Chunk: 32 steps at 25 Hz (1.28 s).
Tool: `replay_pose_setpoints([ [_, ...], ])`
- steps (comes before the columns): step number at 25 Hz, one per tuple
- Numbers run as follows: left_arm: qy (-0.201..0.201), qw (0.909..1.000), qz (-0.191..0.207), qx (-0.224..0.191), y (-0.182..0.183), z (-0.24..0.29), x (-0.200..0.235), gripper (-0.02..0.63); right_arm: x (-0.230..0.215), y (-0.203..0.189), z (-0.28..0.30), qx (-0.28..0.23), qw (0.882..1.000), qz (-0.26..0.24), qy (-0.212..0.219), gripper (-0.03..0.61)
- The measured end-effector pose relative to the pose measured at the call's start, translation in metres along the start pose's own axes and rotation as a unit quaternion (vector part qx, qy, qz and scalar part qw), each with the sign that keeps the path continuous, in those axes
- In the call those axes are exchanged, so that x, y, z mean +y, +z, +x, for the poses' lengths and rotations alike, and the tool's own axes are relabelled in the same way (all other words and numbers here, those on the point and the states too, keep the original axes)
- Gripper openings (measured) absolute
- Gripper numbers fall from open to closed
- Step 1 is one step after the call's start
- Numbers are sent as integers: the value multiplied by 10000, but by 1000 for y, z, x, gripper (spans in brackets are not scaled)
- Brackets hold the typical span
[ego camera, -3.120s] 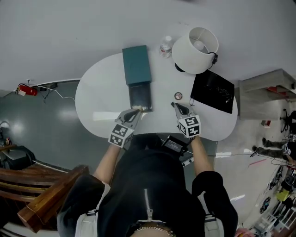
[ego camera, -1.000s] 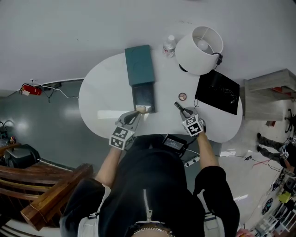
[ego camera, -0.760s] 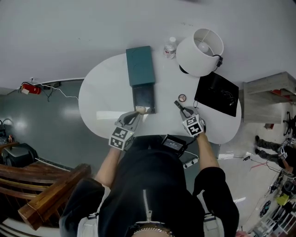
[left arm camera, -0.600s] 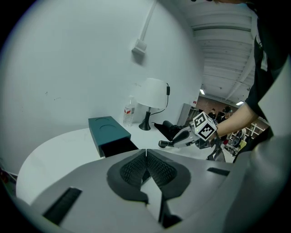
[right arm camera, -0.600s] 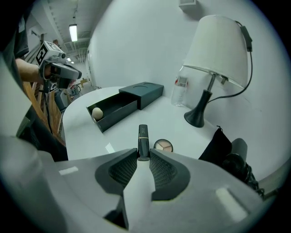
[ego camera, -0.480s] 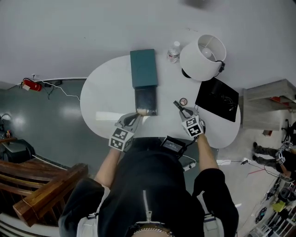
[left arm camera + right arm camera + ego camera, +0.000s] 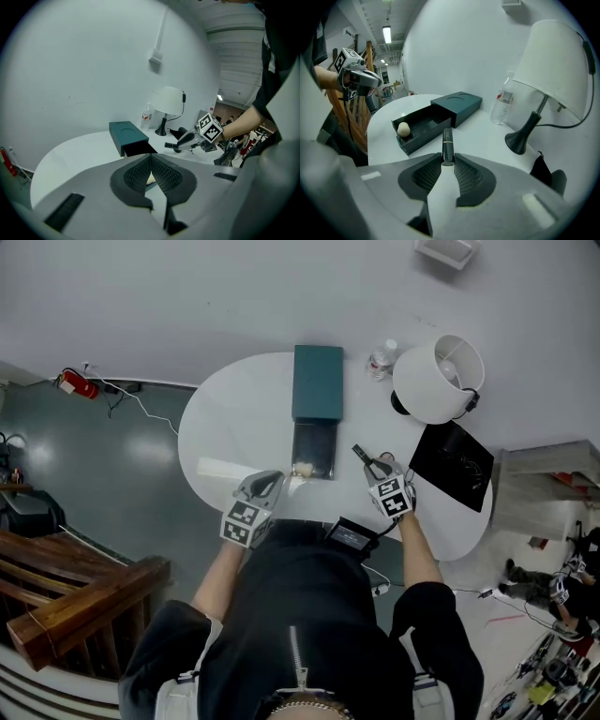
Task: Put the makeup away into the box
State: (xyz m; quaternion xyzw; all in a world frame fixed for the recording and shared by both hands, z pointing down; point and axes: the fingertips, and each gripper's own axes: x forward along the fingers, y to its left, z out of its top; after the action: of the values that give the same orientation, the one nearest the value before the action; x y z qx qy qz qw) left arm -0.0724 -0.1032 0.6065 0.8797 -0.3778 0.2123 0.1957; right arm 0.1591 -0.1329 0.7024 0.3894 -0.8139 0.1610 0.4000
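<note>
Furthest left, our left gripper (image 7: 270,482) hovers over the near edge of the white counter (image 7: 230,423), just left of the drawer's near end. Its jaws are closed tip to tip and hold nothing. Through the narrow slit below the tips we glimpse only a scrap of beige lying beyond them.

Next comes the teal box (image 7: 318,382), lying flat toward the back of the counter. Its dark drawer (image 7: 423,140) is pulled out toward us. A small round beige sponge (image 7: 403,129) sits inside the drawer at the near end, close to the front wall.

Right of the drawer, our right gripper (image 7: 373,465) is raised above the counter and tilted downward. Its jaws grip the lower end of a slim dark makeup tube (image 7: 447,140) with a pale band. The tube sticks out past the tips and points toward the back of the counter, clear of the drawer.

Further right, at the back, a clear bottle (image 7: 381,360) stands beside a lamp (image 7: 439,379) with a white shade. A black pouch (image 7: 452,465) lies flat in front of the lamp at the counter's right end.
</note>
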Motion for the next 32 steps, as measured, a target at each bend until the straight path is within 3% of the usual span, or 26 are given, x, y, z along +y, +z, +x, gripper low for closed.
replay_pose_setpoints([
  [19, 851, 9950, -496, -142, -21, -46, 42, 14, 51, 79, 50, -217, 9944, -685, 777, 88],
  [32, 1317, 9874, -856, -180, -44, -78, 61, 14, 91, 88, 86, 373, 9865, -1197, 1051, 89],
])
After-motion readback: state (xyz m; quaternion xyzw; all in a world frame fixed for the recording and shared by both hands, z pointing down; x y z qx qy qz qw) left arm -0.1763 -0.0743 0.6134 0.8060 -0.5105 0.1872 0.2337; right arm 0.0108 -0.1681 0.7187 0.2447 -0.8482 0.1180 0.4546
